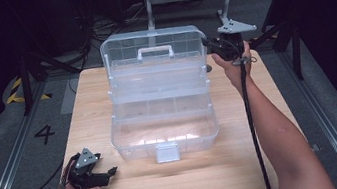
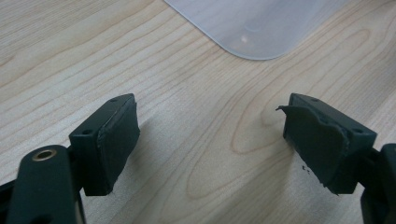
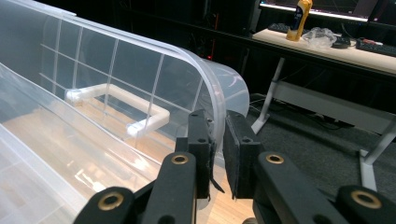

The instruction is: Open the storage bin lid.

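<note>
Figure: lid handling on a clear plastic toolbox with a white carry handle, standing at the middle of the light wooden bench and reaching toward its far edge.

Toolbox: its transparent ribbed lid stands raised and near upright along the far side. The tiered trays are stepped back and exposed, and the white front latch hangs free toward the near edge. I see nothing loaded in the bin or trays.

Right gripper: I hold it at the lid's far right corner. In the right gripper view the jaws are clenched on the rounded rim of the lid, one pad inside the wall and one outside, so the lid is grasped.

Left gripper: it lies by the near left corner of the bench. In the left gripper view its jaws are spread wide over bare wood with nothing between them, a rounded corner of the toolbox just ahead.

Progress, as I judge it: unlatching and opening look done. What remains depends on the lid, either easing it fully back and letting go, or swinging it down and latching. The left gripper is not yet involved.
</note>
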